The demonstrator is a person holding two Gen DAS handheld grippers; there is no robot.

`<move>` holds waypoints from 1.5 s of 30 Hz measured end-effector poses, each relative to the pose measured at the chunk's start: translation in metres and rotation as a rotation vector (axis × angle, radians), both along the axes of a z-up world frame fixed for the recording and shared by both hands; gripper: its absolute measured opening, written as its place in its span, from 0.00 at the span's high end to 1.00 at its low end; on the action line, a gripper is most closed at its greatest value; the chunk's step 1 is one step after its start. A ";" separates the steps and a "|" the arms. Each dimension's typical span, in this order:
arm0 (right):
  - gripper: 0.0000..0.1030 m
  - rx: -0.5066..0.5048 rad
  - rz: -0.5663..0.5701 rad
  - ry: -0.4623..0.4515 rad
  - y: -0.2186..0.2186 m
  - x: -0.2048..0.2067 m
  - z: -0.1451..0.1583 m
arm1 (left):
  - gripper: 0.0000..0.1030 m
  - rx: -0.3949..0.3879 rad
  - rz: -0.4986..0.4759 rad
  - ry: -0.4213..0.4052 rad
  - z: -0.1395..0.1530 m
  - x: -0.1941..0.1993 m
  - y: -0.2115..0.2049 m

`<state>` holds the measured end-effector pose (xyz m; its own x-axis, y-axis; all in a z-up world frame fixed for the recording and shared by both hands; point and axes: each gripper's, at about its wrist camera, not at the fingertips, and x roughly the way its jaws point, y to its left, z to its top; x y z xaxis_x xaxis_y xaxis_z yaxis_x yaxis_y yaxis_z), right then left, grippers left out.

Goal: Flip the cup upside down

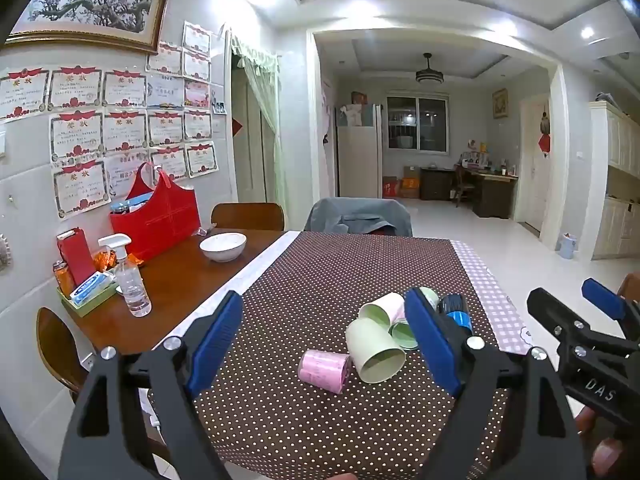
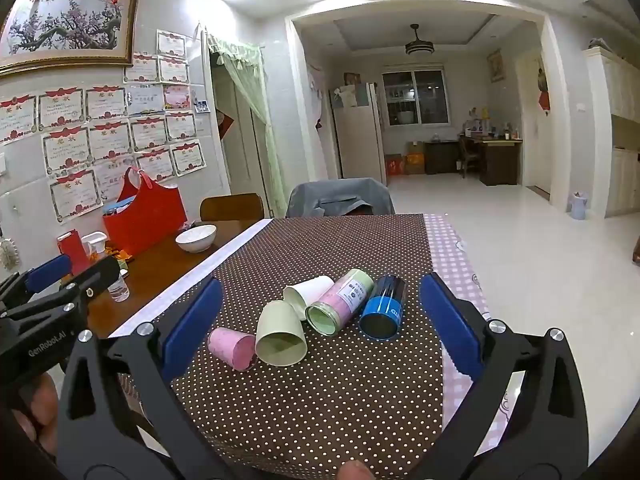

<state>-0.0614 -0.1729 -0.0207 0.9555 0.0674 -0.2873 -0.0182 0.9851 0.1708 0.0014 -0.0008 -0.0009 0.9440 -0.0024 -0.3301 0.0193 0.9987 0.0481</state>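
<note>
Left gripper (image 1: 324,340): black plastic arms with blue ribbed pads, spread wide and holding nothing, hovering above the near end of the cloth.
Right gripper (image 2: 320,320): same black-and-blue build, jaws spread wide and empty, framing the whole cluster of cups.
Table (image 1: 180,280): glossy brown wood, bare on its left part.
Tablecloth (image 2: 340,400): dark brown fabric with small pale dots, over a pink checked cloth (image 2: 448,260) that shows along the right edge.
Red bag (image 1: 160,216): stiff, stitched, with a looped handle, standing by the wall.
White bowl (image 1: 223,246): round, glazed, on the bare wood.
Spray bottle (image 1: 130,280): clear plastic with a white trigger head, upright near the table's left edge.
Cups: five, all lying on their sides in a cluster on the dotted cloth, between the right gripper's pads.
Pale green cup (image 2: 280,334): smooth, tapered, mouth toward the camera, touching the pink cup.
Pink-and-green cup (image 2: 340,304): cylindrical, labelled, green mouth toward the camera.
Blue cup (image 2: 382,306): shiny, dark-rimmed, rightmost.
White cup (image 2: 308,290): tapered, behind the pale green one.
Pink cup (image 2: 234,348): short, matte, leftmost and nearest.
</note>
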 end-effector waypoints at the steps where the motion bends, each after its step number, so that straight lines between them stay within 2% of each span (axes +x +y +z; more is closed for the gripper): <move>1: 0.06 -0.002 -0.001 0.000 0.000 0.000 0.000 | 0.20 0.000 0.001 0.000 0.000 0.000 0.000; 45: 0.06 0.003 -0.011 0.001 -0.004 -0.002 -0.003 | 0.20 -0.007 0.015 -0.006 0.002 0.002 0.012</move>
